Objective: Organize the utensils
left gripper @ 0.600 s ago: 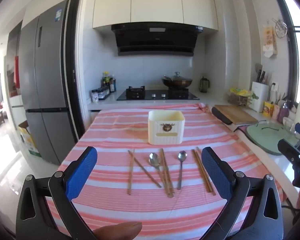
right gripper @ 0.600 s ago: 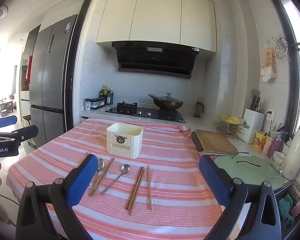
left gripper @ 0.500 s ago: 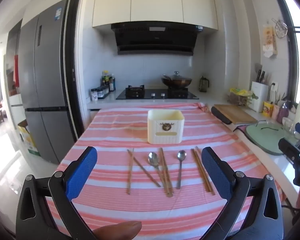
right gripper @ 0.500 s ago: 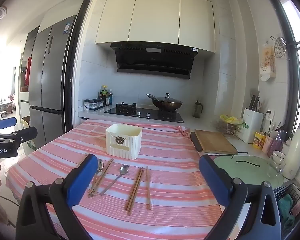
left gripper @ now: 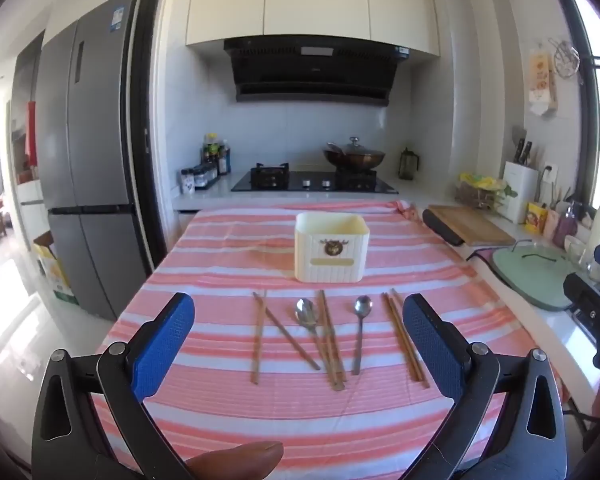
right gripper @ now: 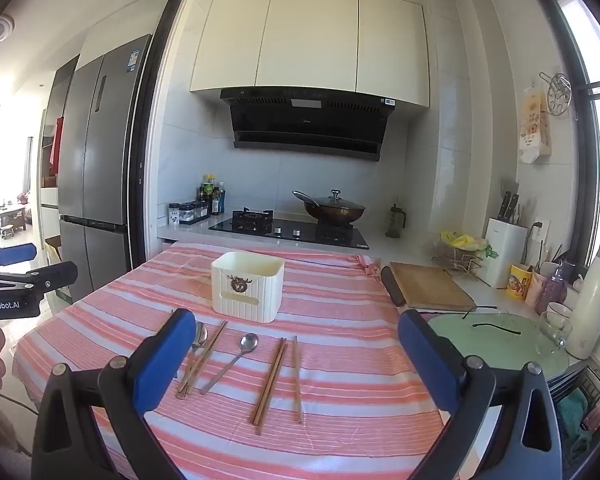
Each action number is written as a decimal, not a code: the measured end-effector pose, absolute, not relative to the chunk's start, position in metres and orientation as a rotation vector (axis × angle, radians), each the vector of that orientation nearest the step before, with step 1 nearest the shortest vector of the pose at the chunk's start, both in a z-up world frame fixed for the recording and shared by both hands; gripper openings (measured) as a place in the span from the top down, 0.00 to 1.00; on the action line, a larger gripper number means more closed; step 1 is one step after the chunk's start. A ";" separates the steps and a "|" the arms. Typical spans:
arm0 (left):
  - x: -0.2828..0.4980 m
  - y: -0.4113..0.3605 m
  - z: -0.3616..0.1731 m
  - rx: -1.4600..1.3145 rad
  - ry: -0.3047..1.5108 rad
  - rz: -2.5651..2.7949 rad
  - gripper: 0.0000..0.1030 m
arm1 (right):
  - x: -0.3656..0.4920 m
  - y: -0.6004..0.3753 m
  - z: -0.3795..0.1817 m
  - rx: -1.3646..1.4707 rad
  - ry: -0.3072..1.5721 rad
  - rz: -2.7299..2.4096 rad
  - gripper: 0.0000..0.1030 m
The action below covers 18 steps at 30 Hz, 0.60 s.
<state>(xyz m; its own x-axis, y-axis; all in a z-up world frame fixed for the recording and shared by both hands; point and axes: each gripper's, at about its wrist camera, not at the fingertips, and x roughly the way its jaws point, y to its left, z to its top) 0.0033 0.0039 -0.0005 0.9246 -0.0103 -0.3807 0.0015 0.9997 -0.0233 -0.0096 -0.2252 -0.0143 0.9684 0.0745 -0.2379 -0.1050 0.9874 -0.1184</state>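
Striped tablecloth (left gripper: 228,412) before stove (left gripper: 314,182), fridge (left gripper: 88,160), possibly steel

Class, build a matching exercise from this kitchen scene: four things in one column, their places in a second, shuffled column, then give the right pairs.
Things
1. cream ribbed plastic utensil holder
2. dark lidded wok
3. wooden cutting board
4. two steel spoons

Places
A. on the black stove
B. flat on the striped cloth, among the wooden chopsticks
C. on the white counter, right of the table
D. upright on the pink striped tablecloth, behind the utensils

Pairs: 1-D, 2-A, 3-C, 4-B
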 end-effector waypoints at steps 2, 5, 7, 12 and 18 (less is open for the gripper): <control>0.003 0.002 0.000 -0.022 0.391 -0.005 0.00 | -0.009 -0.225 -0.014 -0.130 0.233 0.090 0.00; 0.003 0.002 0.000 -0.021 0.391 -0.006 0.00 | -0.009 -0.225 -0.014 -0.130 0.230 0.089 0.00; 0.004 0.002 -0.001 -0.023 0.394 -0.011 0.00 | -0.009 -0.225 -0.014 -0.132 0.228 0.088 0.00; 0.005 0.002 -0.002 -0.021 0.400 -0.016 0.00 | -0.010 -0.224 -0.014 -0.133 0.226 0.087 0.00; 0.006 0.001 -0.001 -0.022 0.400 -0.015 0.00 | -0.010 -0.223 -0.013 -0.138 0.218 0.087 0.00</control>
